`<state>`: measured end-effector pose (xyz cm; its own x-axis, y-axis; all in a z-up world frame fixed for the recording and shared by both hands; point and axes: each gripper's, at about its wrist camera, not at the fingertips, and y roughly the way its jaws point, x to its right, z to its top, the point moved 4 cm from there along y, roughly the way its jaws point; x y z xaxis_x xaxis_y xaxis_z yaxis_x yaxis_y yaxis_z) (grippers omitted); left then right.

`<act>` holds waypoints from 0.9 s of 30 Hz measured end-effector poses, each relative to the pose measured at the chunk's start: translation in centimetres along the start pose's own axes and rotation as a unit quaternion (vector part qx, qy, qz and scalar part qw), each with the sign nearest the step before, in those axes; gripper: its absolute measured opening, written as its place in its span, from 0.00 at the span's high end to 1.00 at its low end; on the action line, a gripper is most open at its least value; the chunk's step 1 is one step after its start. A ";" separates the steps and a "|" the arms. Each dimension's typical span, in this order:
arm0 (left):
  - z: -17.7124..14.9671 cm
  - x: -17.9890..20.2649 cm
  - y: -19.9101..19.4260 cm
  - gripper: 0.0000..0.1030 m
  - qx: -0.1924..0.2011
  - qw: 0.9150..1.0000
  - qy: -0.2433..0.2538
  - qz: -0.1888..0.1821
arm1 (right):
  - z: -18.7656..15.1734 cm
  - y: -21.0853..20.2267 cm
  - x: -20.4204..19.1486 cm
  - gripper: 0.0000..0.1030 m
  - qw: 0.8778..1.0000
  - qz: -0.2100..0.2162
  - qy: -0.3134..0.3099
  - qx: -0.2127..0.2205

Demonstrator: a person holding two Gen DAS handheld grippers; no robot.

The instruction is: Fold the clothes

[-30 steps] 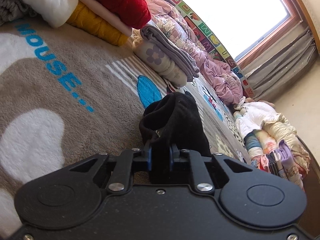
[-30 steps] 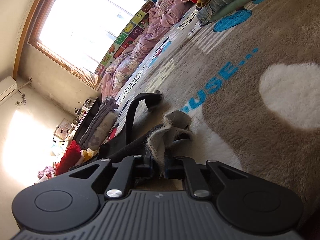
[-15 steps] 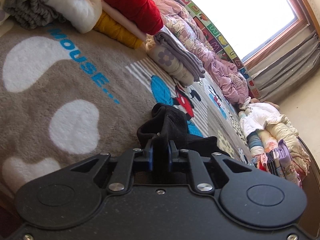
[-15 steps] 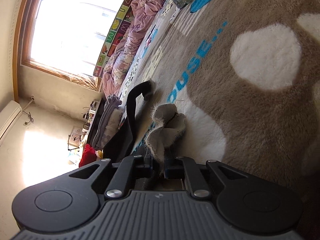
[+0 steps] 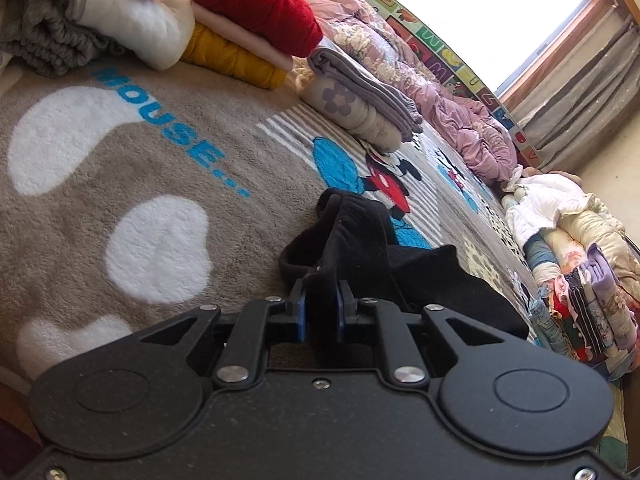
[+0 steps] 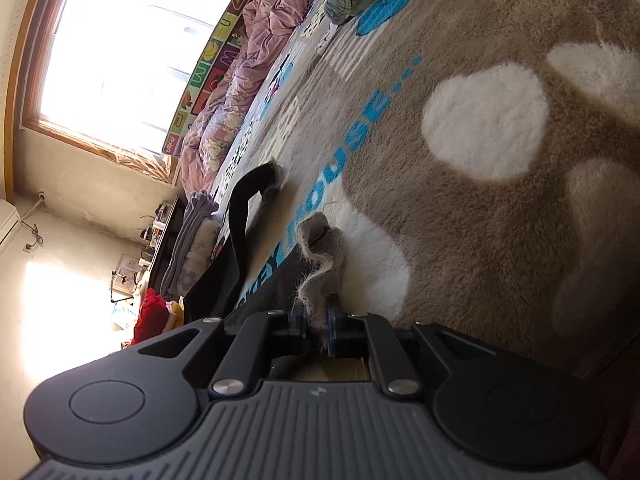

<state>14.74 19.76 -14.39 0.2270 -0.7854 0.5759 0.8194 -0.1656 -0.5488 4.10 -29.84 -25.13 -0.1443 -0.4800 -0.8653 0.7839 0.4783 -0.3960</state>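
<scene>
Both grippers have swung across the rug (image 5: pixel 120 168), jaws pinching the black garment (image 5: pixel 360 248) (fuzzy lining showing); next, lay it flat.

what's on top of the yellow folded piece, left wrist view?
A pale pink folded layer lies on the yellow folded piece, with a red knit on top of that. Most of the pink layer is covered by the red one.

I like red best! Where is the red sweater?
In the left wrist view, the red sweater sits top centre, on a folded pile above the yellow garment at the rug's far edge.
</scene>
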 end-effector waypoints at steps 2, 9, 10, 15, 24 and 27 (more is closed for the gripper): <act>-0.2 0.2 0.3 0.75 -0.001 0.999 0.014 0.032 | 0.4 -0.3 0.2 0.89 1.000 -0.004 0.002 0.012; 0.4 1.1 -1.0 0.56 0.047 0.997 0.043 0.048 | 1.4 -0.7 1.3 0.86 0.999 -0.029 0.005 0.041; 0.5 1.4 -1.2 0.55 0.053 0.996 0.050 0.048 | 1.4 -0.8 1.1 0.85 0.998 -0.033 -0.007 0.047; 0.4 2.8 -1.2 0.51 0.052 0.995 0.080 0.030 | 1.8 -0.6 -0.8 0.77 0.994 -0.045 -0.077 0.060; -2.1 6.8 0.5 0.50 0.038 0.969 0.241 0.024 | 1.0 1.0 -2.3 0.64 0.982 -0.080 -0.163 0.046; -2.0 7.1 1.0 0.48 0.032 0.970 0.239 0.022 | 1.0 1.1 -2.5 0.63 0.980 -0.086 -0.173 0.050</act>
<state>16.09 12.83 -12.09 0.0053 -0.9804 0.1969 0.8494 -0.0995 -0.5183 5.92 -28.81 -23.09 -0.0805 -0.7760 -0.6256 0.8236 0.3017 -0.4802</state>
